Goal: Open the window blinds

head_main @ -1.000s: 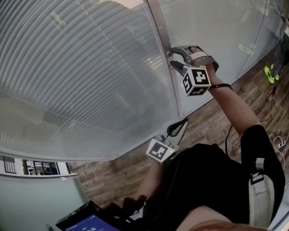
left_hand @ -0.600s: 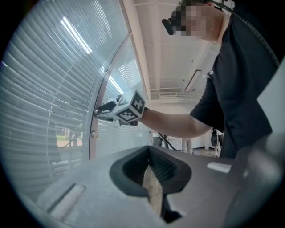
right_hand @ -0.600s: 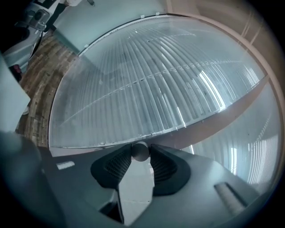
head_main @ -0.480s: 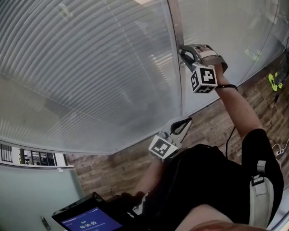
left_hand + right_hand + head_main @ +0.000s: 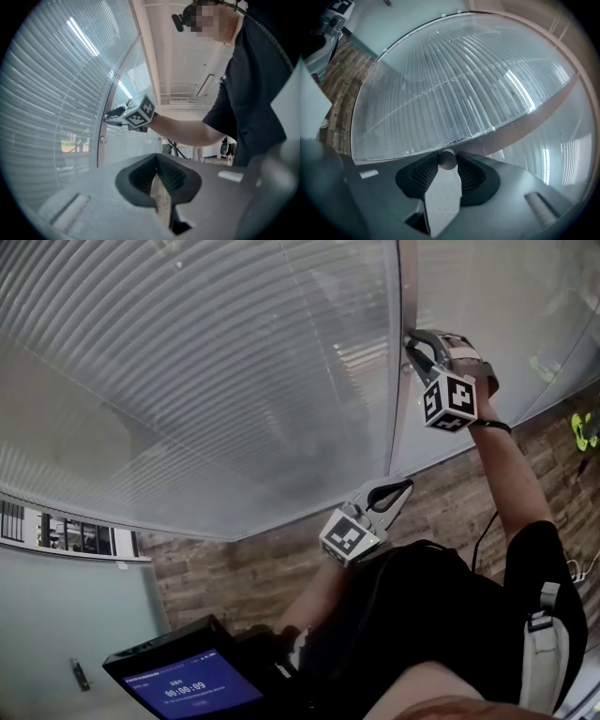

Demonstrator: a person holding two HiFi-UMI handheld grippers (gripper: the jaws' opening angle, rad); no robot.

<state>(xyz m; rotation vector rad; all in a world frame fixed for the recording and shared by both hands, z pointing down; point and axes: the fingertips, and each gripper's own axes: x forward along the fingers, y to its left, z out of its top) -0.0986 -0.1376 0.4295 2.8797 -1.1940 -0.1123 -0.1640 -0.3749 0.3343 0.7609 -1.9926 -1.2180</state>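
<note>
In the head view, we held the right gripper at the frame beside the window blinds, with the left gripper lower, near our body. The left gripper view showed its jaws pressed together, empty. In the right gripper view, the jaws had just been closing and pinched a small round knob on that frame.
</note>
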